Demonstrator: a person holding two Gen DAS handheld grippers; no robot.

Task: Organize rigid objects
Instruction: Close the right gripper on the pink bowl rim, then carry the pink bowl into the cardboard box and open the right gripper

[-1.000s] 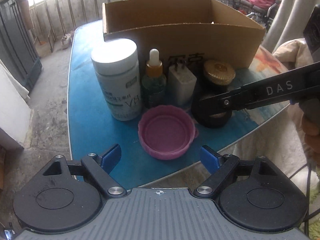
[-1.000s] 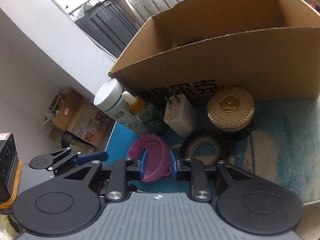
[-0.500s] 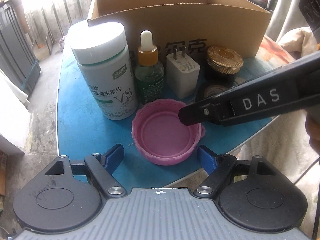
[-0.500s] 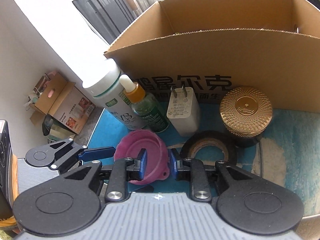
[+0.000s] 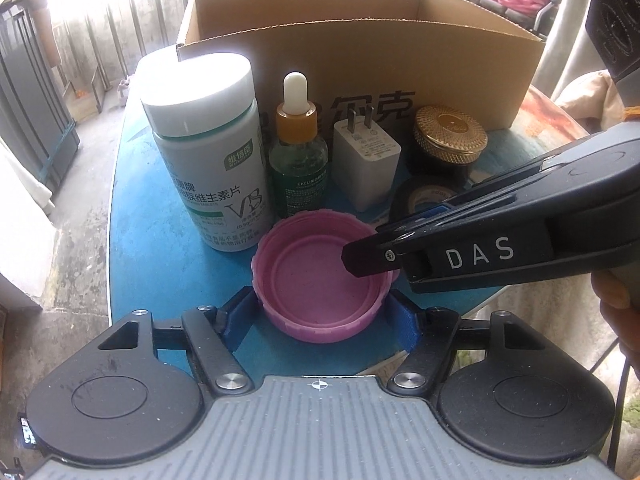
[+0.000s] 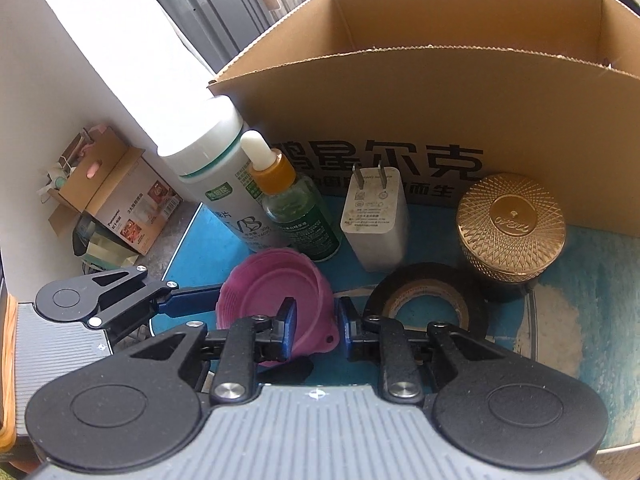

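— While I hold both grippers down at the near edge of the blue table point(image 5: 160, 272), tell me what you make of the pink lid point(image 5: 320, 280).

— It lies open side up at the table's near edge, just in front of the white vitamin bottle point(image 5: 208, 152) and the green dropper bottle point(image 5: 298, 152). Where are your jaws?

— My left gripper point(image 5: 320, 316) straddles the lid; its jaws have just been closing, and the blue pads sit at the lid's two sides. I cannot tell whether they press on it yet. My right gripper point(image 6: 316, 330) has one finger inside the lid and one outside, clamped on its rim on the side toward the black tape roll point(image 6: 426, 304); those jaws have just been closing too.

— And the rest?

— The white charger point(image 6: 376, 220) stands prongs up beside the dropper bottle, the gold-lidded jar point(image 6: 512, 228) beside that, the tape roll lying flat in front of them. The cardboard box point(image 6: 440, 92) stands open behind the whole row.
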